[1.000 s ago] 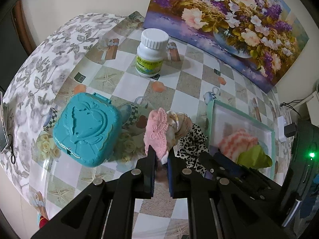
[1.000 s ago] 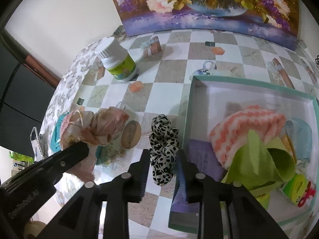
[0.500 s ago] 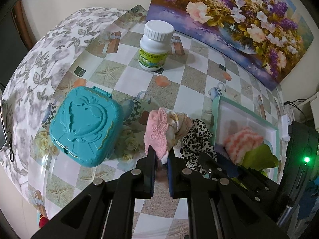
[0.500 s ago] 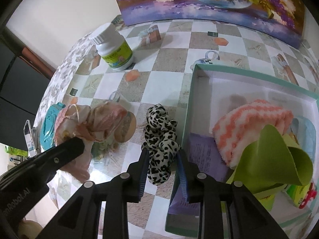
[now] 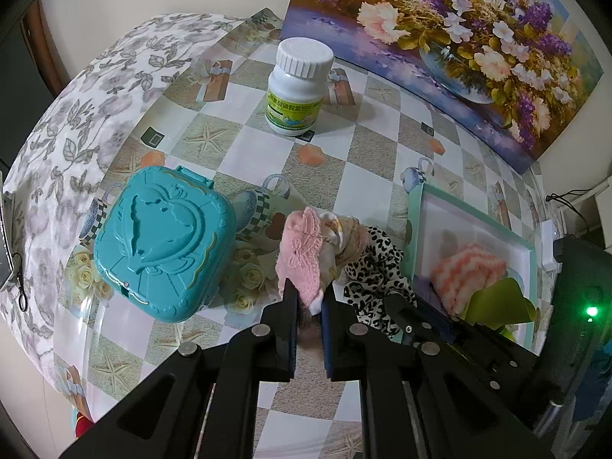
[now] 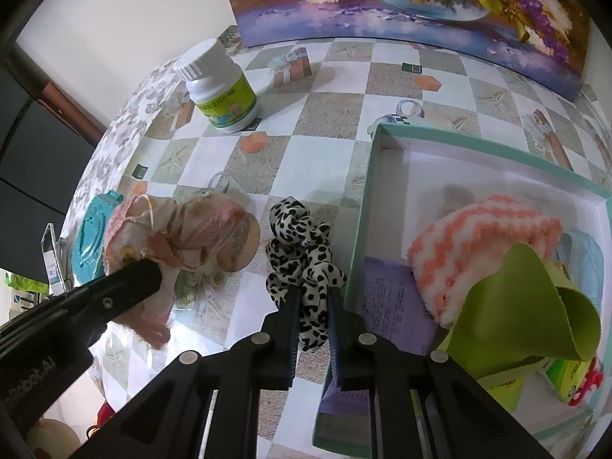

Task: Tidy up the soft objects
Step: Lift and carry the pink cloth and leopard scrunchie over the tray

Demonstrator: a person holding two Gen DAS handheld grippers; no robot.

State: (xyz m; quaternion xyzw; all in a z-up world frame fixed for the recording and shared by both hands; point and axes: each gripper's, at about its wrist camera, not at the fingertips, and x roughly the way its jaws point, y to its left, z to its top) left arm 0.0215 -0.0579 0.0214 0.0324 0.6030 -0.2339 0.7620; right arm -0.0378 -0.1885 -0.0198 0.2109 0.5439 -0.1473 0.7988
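Observation:
A pink lace and cream fabric bundle (image 5: 302,252) hangs over the table, and my left gripper (image 5: 308,298) is shut on its lower end. It shows in the right wrist view too, as the bundle (image 6: 183,229) on the left. A leopard-print scrunchie (image 6: 302,244) lies just left of the teal-rimmed box (image 6: 359,210). My right gripper (image 6: 313,298) is closing on the scrunchie, and its pads press on the near end. Inside the box lie a pink-and-white towel (image 6: 485,237) and a green cloth (image 6: 531,306).
A teal plastic case (image 5: 160,241) lies on the checked tablecloth left of the bundle. A white pill bottle (image 5: 296,88) stands farther back. A flower painting (image 5: 440,38) leans against the wall. The box also holds a purple leaflet (image 6: 390,290) and small items in its near corner.
The right gripper's jaws have drawn together onto the leopard scrunchie, which stood loosely between them before. The left gripper keeps its hold on the pink bundle and has barely shifted.

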